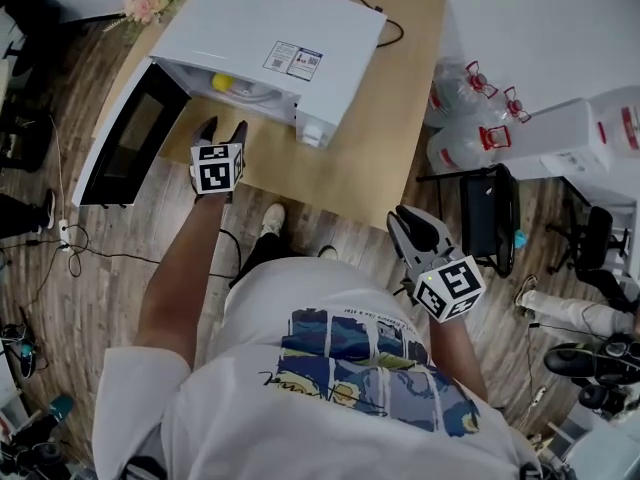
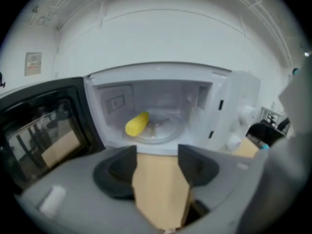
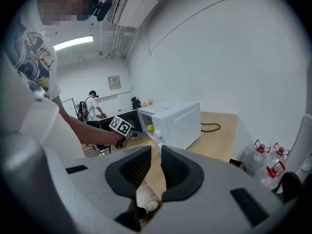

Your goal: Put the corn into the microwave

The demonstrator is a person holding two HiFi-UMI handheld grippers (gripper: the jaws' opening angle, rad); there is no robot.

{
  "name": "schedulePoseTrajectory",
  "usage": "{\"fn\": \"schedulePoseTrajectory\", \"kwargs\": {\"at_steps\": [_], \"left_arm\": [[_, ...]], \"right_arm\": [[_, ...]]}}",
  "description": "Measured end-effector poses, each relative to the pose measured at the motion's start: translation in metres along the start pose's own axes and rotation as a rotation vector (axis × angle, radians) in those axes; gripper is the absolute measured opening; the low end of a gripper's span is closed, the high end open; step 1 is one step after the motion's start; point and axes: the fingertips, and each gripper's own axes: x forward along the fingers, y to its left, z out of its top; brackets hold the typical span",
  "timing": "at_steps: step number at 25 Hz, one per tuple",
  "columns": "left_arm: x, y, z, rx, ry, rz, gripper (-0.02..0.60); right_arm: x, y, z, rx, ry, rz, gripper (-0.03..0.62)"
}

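The yellow corn [image 1: 222, 82] lies on the glass turntable inside the white microwave [image 1: 270, 28], whose dark door [image 1: 125, 138] hangs wide open to the left. In the left gripper view the corn [image 2: 137, 123] rests left of centre in the cavity. My left gripper [image 1: 222, 128] hovers just in front of the opening, open and empty, with bare tabletop between its fingers [image 2: 119, 167]. My right gripper [image 1: 415, 223] is held off the table's near right corner, beside my body. Its jaws are drawn together to a thin slit, and nothing is between them [image 3: 156, 152].
The wooden table [image 1: 380, 138] carries a black cable [image 1: 370, 3] behind the microwave and flowers [image 1: 150, 3] at its far left corner. Water bottles [image 1: 460, 93], a black stool [image 1: 490, 208] and a white cabinet [image 1: 575, 133] stand to the right. Another person [image 3: 91, 104] stands far off.
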Motion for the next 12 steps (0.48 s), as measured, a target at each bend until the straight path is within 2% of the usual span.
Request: {"fn": "schedulePoseTrajectory", "kwargs": {"at_steps": [7,12], "left_arm": [[-0.057,-0.056,-0.035,-0.072,0.02,0.001,0.195],[-0.096,-0.104,-0.052,-0.105,0.02,-0.05,0.132]], "right_arm": [[-0.024,-0.006,-0.019,-0.027,0.003,0.074,0.049],[-0.037,-0.005,-0.032,-0.049,0.005,0.118,0.043]]}}
